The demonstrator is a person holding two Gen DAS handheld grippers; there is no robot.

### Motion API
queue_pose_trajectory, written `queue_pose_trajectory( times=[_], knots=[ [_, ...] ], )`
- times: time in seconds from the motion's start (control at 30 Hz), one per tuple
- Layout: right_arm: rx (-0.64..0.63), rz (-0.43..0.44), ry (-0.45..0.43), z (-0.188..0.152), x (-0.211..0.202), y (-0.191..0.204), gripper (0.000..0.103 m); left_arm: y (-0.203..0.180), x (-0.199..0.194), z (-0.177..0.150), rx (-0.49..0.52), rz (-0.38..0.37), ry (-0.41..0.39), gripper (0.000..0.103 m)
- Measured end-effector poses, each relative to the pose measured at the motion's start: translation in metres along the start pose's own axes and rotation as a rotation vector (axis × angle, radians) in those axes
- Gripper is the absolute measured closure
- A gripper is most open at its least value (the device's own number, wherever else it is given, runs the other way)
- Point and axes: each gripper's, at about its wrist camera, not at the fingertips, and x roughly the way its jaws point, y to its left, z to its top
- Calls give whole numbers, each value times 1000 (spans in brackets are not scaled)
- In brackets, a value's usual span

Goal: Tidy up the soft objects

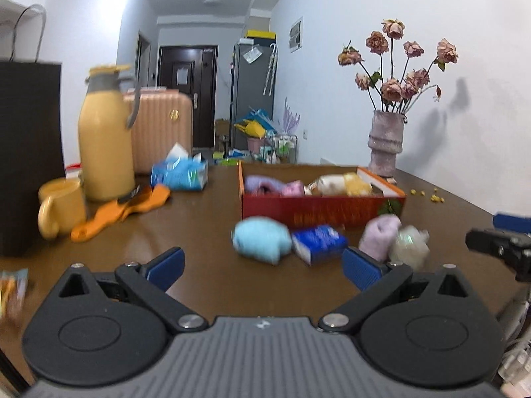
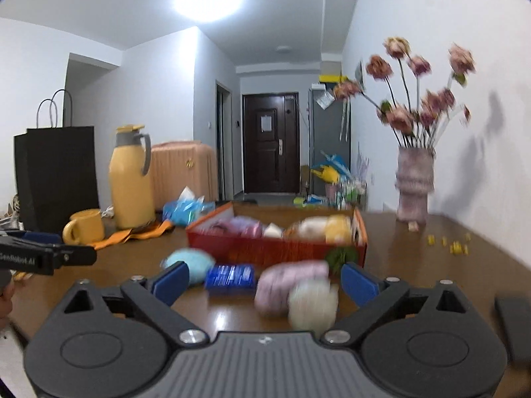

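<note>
A red box [image 1: 318,214] on the brown table holds several soft rolls in lilac, pink and cream. In front of it lie a light blue roll [image 1: 260,239], a small blue tissue pack [image 1: 318,243], a lilac roll [image 1: 380,233] and a cream roll [image 1: 410,245]. An orange sock [image 1: 122,210] lies flat at the left. My left gripper [image 1: 262,262] stands open and empty, short of the blue roll. My right gripper [image 2: 265,279] is open too. The lilac roll [image 2: 288,285] and cream roll [image 2: 313,305] show between its fingers, and the pads do not press on them.
A yellow thermos [image 1: 106,136], a yellow mug [image 1: 61,207] and a black paper bag [image 1: 26,152] crowd the table's left. A blue tissue bag [image 1: 181,174] lies behind the sock. A vase of dried roses [image 1: 386,146] stands by the right wall, near yellow crumbs [image 1: 434,197].
</note>
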Motion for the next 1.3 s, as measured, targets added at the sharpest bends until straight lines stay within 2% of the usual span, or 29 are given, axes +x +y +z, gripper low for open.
queue_pose_trajectory(
  times=[0.13, 0.3, 0.4, 0.47, 0.53, 0.6, 0.67, 0.7, 0.77, 0.83, 0.9, 0.97, 1.0, 1.03, 1.13, 1.23, 1.3],
  knots=[
    [29, -3, 62, -23, -18, -1, 5, -2, -6, -12, 18, 6, 30, 0],
    [57, -33, 69, -25, -17, -10, 9, -10, 8, -7, -4, -29, 41, 0],
    [86, -14, 115, -29, -3, -15, 23, -23, 35, -3, -21, -60, 48, 0],
    [113, 31, 159, -33, 13, -19, 44, -40, 60, 4, 1, -108, 46, 0],
    [161, 71, 192, -36, 33, -26, 60, -58, 85, 11, 38, -159, 44, 1],
    [188, 68, 213, -36, 56, -34, 65, -75, 112, 19, 69, -218, 59, 11],
    [229, 81, 224, -35, 79, -43, 67, -88, 143, 27, 66, -289, 120, 20],
    [260, 96, 238, -35, 91, -49, 68, -91, 157, 29, 50, -308, 150, 26],
    [291, 103, 252, -32, 111, -58, 68, -95, 181, 32, 7, -316, 197, 29],
    [295, 64, 254, -30, 128, -68, 68, -96, 203, 33, -24, -343, 234, 40],
    [316, -13, 251, -29, 139, -81, 67, -98, 218, 32, -30, -365, 268, 66],
    [331, -69, 242, -26, 146, -95, 66, -99, 219, 31, -12, -392, 262, 73],
    [335, -71, 231, -24, 147, -100, 66, -99, 216, 31, 10, -394, 255, 78],
    [339, -68, 221, -22, 145, -104, 66, -99, 211, 31, 38, -390, 247, 79],
    [341, -60, 171, -16, 133, -105, 66, -97, 183, 31, 159, -359, 153, 83],
    [332, -9, 148, -14, 120, -94, 64, -94, 142, 18, 322, -292, 27, 83],
    [335, 46, 151, -14, 113, -82, 64, -88, 119, 3, 386, -296, 9, 81]
  ],
)
